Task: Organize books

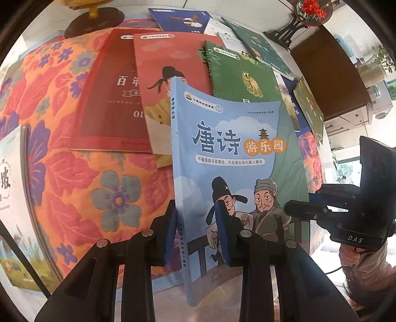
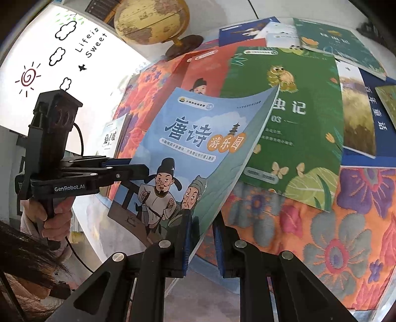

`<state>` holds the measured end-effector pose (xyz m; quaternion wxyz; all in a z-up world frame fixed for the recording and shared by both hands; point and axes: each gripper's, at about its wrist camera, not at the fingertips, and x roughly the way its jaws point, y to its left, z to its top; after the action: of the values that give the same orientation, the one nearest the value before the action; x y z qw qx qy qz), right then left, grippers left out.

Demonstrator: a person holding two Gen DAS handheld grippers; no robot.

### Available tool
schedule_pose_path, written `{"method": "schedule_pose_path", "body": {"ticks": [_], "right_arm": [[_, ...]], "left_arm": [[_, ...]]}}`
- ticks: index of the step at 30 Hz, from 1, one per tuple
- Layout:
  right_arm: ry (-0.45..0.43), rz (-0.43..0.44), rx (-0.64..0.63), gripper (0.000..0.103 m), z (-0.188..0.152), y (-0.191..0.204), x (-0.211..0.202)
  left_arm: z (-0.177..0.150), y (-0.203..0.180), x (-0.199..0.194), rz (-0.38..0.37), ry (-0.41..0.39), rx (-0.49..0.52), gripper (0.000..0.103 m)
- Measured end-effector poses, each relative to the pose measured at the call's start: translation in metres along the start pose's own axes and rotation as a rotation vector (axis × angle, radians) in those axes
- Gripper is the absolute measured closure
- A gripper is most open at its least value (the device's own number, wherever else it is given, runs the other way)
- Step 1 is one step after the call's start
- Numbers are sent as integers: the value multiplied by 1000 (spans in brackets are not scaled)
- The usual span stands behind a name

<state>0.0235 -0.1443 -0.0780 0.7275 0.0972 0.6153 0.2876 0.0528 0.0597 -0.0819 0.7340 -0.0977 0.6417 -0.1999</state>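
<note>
A light blue picture book (image 1: 235,153) with two cartoon men on its cover is held up off the table, tilted, between both grippers. My left gripper (image 1: 196,235) is shut on its spine edge near the bottom, with blue pads on both sides. In the right wrist view the same blue book (image 2: 188,138) bends a little, and my right gripper (image 2: 201,245) is shut on its lower right edge. The left gripper (image 2: 138,171) shows there clamping the book's left side; the right gripper (image 1: 297,210) shows in the left wrist view at the book's right edge.
Several books lie spread on the floral tablecloth (image 1: 99,178): a dark red book (image 1: 109,94), a coral book (image 1: 168,64), a green book (image 2: 292,111) and navy ones behind. A white book (image 2: 112,135) stands at the left. A globe (image 2: 151,19) sits at the back.
</note>
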Motion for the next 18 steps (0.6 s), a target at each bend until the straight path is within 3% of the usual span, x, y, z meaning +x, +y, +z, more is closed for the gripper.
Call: {"method": "schedule_pose_path", "body": {"ticks": [7,10,14,18], "right_arm": [[6,-7,-33,87,4,17,10],[14,-18,-37,87,6,21,20],[32,-38,-10,87,6,17,36],[32,-46,15,87,7,11,41]], "left_arm": [[-9,17,-11,-26,-38,-17,77],[-12,33,-13,-103,-47,-63,77],[-13,65,12,-182,27,-170,81],[-13,74,26,-173,58,-186,83]]}}
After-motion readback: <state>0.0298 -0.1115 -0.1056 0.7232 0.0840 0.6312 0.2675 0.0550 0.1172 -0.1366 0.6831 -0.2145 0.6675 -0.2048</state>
